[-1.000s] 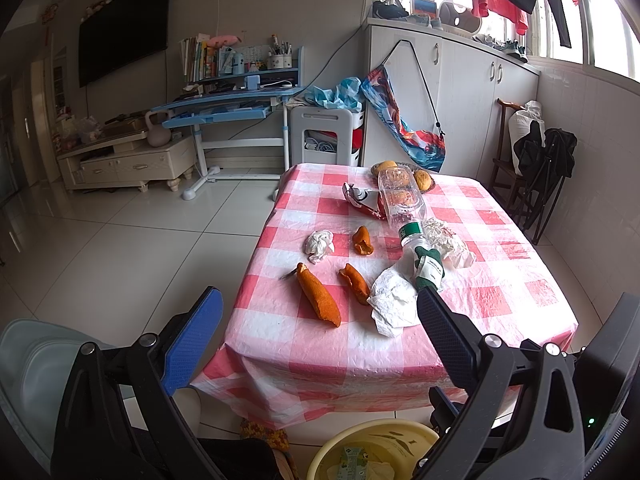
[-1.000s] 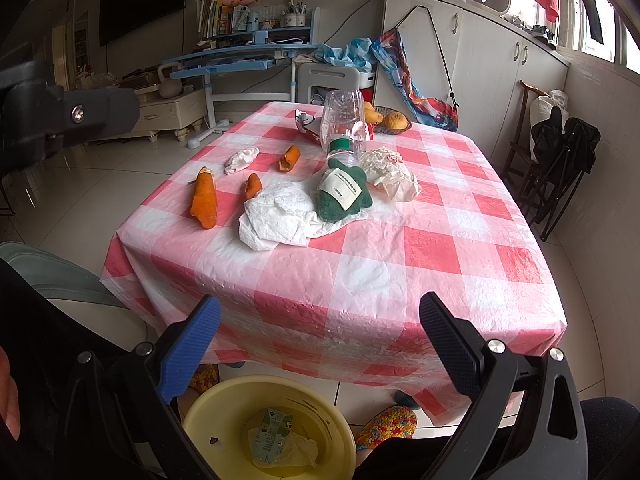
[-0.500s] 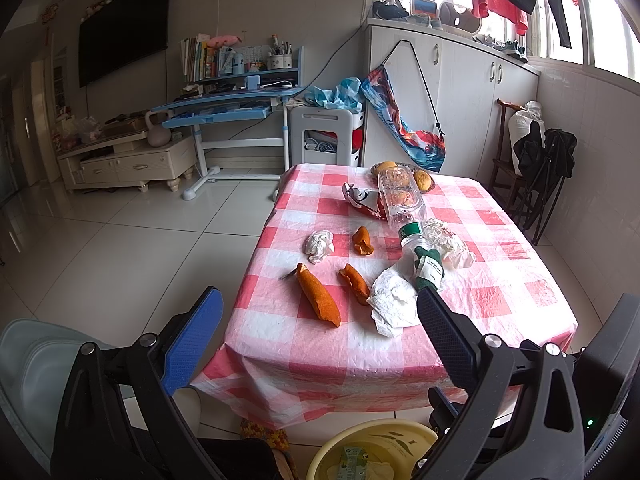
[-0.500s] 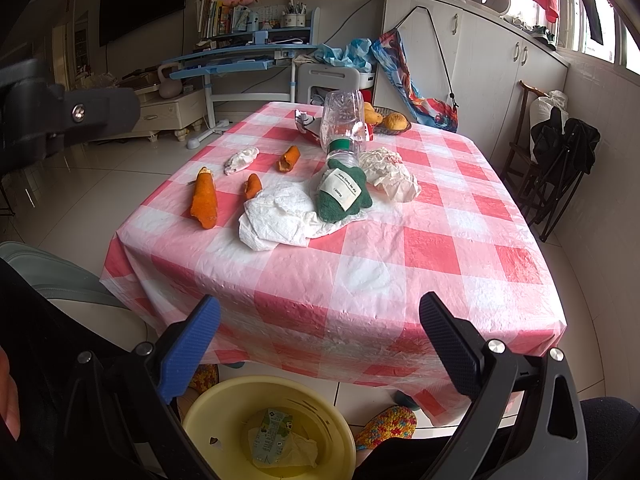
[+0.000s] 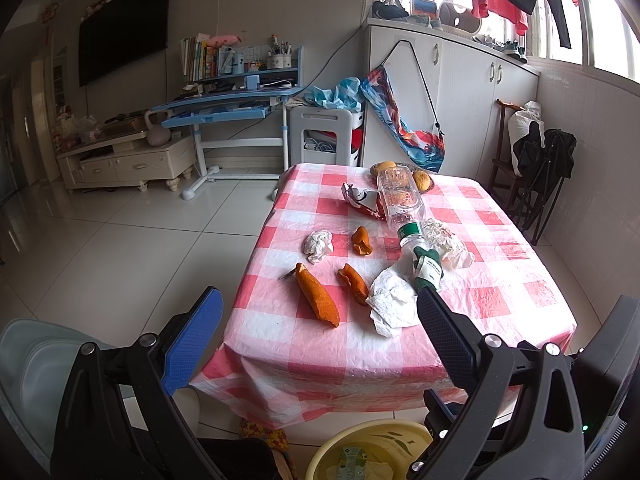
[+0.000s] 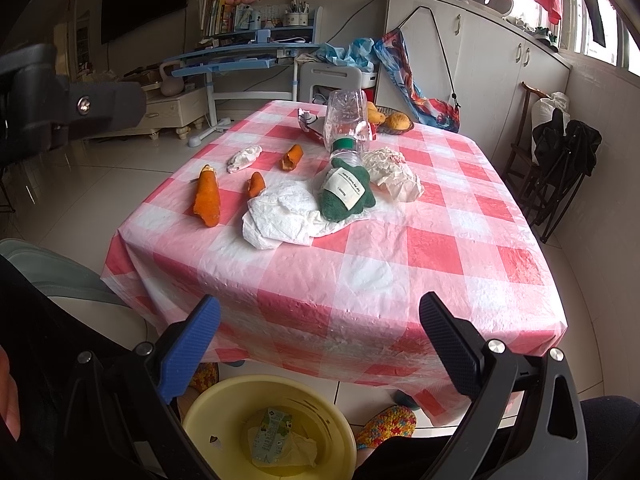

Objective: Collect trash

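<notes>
Trash lies on the pink checked table [image 6: 432, 248]: orange peels [image 6: 208, 198] [image 5: 318, 300], crumpled white tissues [image 6: 284, 216] [image 5: 390, 302], a green wrapper [image 6: 346, 194], a clear plastic bottle [image 6: 346, 124] [image 5: 400, 204] and a small tissue wad [image 6: 243, 158]. A yellow basin [image 6: 224, 408] on the floor below the near edge holds a carton and tissue; it also shows in the left wrist view [image 5: 372, 440]. My left gripper [image 5: 316, 320] and right gripper [image 6: 320, 320] are both open and empty, held short of the table's near edge.
A basket of oranges [image 6: 394, 122] sits at the table's far end. A grey-green chair [image 5: 24, 368] stands at the left. A folding chair with black clothes [image 6: 560, 160] is at the right wall. A blue desk [image 5: 232, 108] stands behind.
</notes>
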### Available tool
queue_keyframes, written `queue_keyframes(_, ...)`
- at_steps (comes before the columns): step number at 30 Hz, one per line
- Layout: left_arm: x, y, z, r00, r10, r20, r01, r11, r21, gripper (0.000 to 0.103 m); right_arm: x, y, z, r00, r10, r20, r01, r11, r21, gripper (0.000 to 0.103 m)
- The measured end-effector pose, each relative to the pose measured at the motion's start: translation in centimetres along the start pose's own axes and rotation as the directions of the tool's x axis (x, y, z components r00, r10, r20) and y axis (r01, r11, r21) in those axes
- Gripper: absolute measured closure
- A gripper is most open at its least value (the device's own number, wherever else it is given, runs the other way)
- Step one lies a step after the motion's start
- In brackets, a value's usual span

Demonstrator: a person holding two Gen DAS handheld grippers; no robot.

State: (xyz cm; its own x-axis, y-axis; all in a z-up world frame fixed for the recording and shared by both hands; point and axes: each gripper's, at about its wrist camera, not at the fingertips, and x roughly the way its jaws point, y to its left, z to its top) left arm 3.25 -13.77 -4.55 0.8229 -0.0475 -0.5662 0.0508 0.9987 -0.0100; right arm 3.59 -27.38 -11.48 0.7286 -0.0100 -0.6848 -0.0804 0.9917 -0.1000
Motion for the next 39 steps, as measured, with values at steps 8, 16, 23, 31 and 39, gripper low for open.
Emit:
queue_keyframes(8,0.0,0.0,0.0,1.0,0.001,0.001,-0.001,1.0,-0.001,0.009,0.07,0.11,-0.02,1.0,0.0,-0.001,0.0,1.0,0.002,0.008)
queue_keyframes(16,0.02,0.04,0.0,1.0,0.001,0.001,-0.001,1.0,-0.001,0.009,0.05,0.14,0.02,1.0,-0.001,-0.001,0.001,1.0,0.002,0.008)
queue_keyframes(23,0.02,0.02,0.0,1.0,0.001,0.001,-0.001,1.0,-0.001,0.009,0.16,0.22,-0.05,1.0,0.0,-0.003,0.0,1.0,0.002,0.008)
queue_keyframes(31,0.03,0.05,0.0,1.0,0.001,0.001,-0.001,1.0,-0.001,0.009,0.19,0.23,-0.11,1.0,0.0,-0.003,0.0,1.0,0.002,0.008)
queue_keyframes(39,0.03,0.05,0.0,1.0,0.0,0.001,0.0,1.0,-0.001,0.009,0.18,0.22,-0.05,1.0,0.0,-0.004,0.0,1.0,0.003,0.008)
